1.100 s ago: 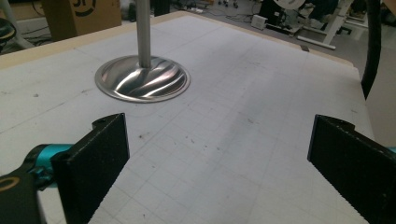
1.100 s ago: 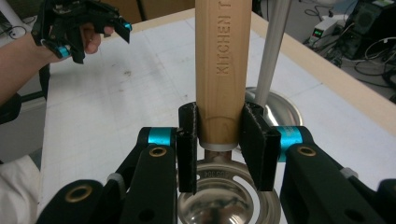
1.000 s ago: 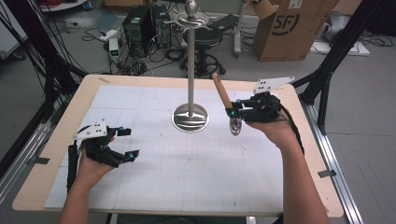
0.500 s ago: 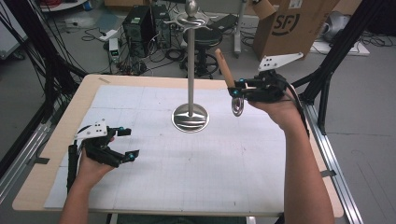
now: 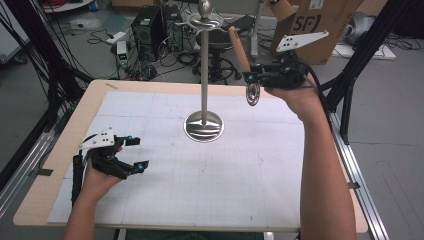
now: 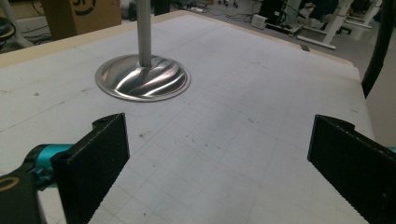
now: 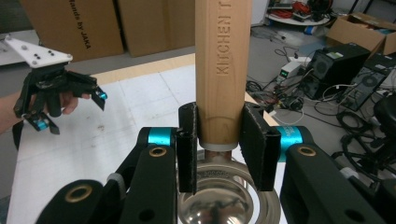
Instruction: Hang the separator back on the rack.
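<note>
A kitchen ladle with a pale wooden handle and a shiny steel bowl (image 5: 245, 65) is held in the air above the far right part of the counter (image 5: 60, 150), well clear of its surface. In the high view the handle slants up and away, its top end near the head of the stand, and the bowl hangs below the grip. The right gripper (image 5: 260, 79) has its black fingers (image 7: 254, 140) pressed against both sides of the handle's lower end, just above the metal collar; in the right gripper view the stamped word KITCHEN runs along the wood, and the round bowl sits directly under the grip.

Beside the ladle, to its left in the high view, stands a tall steel utensil stand with a round ridged base (image 5: 203, 125) and curved hooks at its top. The ladle is near the pole but apart from it.

The left gripper (image 5: 134, 154) rests low over the near left part of the counter, which is covered by a white gridded mat (image 6: 243, 102). Its fingers (image 6: 95, 163) stand wide apart with nothing between them.
</note>
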Tool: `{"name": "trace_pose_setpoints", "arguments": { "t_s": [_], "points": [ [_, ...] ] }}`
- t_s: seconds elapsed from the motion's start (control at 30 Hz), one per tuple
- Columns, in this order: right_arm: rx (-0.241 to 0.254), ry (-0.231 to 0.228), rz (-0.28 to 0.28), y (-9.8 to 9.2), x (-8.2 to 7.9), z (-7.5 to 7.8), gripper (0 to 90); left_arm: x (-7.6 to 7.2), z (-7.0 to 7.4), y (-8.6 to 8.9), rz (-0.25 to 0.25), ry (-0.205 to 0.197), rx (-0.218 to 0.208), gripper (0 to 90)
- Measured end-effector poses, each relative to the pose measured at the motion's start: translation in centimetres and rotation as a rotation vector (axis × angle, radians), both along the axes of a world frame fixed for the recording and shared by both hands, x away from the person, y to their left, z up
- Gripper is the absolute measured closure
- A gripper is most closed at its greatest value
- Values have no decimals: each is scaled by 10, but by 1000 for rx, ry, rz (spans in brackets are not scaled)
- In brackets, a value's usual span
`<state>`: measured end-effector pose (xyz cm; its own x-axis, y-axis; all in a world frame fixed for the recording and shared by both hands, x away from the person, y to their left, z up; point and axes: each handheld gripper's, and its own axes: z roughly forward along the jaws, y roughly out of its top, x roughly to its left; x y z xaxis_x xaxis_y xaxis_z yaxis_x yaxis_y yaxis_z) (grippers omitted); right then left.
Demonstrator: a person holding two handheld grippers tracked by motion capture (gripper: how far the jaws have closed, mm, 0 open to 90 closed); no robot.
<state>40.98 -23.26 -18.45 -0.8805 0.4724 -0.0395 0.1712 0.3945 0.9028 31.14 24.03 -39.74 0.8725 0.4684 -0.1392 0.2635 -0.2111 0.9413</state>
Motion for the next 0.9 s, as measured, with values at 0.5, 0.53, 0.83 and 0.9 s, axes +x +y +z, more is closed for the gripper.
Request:
{"name": "trace_pose_setpoints", "arguments": {
  "t_s": [0.5,0.53,0.83,0.9],
  "points": [
    [19,13,-9,5,11,1,687,0,0,0,1,2,0,61],
    [20,15,-11,6,11,1,687,0,0,1,4,1,-2,61],
    [12,15,7,13,12,-1,686,0,0,1,2,2,-2,61],
    [14,20,3,13,14,-2,687,-1,0,1,6,0,-2,61]
  ]
}}
